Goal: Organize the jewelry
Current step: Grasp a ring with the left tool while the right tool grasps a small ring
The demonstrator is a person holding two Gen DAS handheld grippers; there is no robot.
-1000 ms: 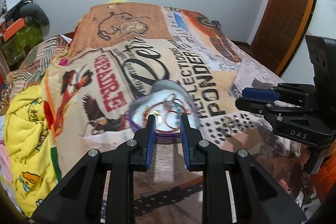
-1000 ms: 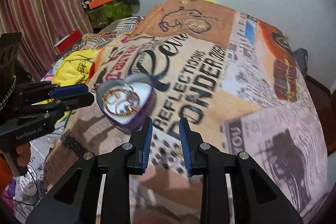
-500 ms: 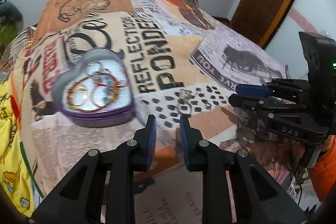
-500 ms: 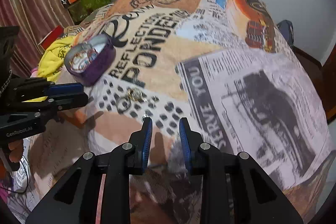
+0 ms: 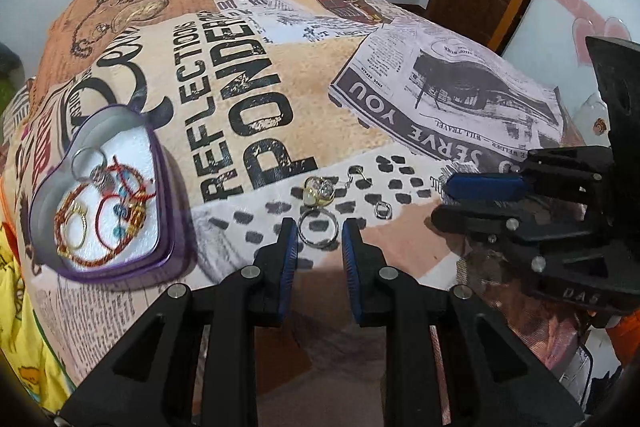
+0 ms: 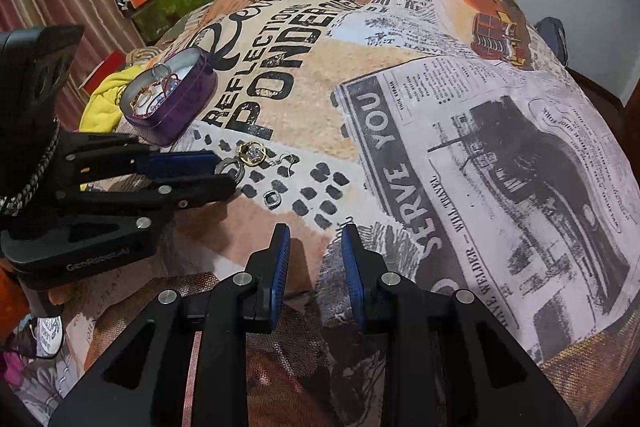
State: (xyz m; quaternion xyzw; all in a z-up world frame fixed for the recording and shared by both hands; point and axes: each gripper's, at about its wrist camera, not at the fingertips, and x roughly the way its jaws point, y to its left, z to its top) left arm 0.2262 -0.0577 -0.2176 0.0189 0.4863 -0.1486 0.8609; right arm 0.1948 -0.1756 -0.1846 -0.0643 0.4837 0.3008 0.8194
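One heart tin, far left, holds bangles. Loose on bedspread: one silver ring, one gold charm, one hook, one link. Left gripper narrowly apart around ring; right gripper narrowly apart, empty.

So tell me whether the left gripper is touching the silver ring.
Cannot tell. In the left wrist view the left gripper is open around the silver ring; slim gaps seem to show, but the right wrist view hides the ring partly.

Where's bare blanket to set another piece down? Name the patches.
Free: the tan stretch beyond the loose pieces, between the PONDER lettering and the SERVE YOU newsprint. Crowded: the dotted strip holding the key ring, gold charm and small link, and the heart tin.
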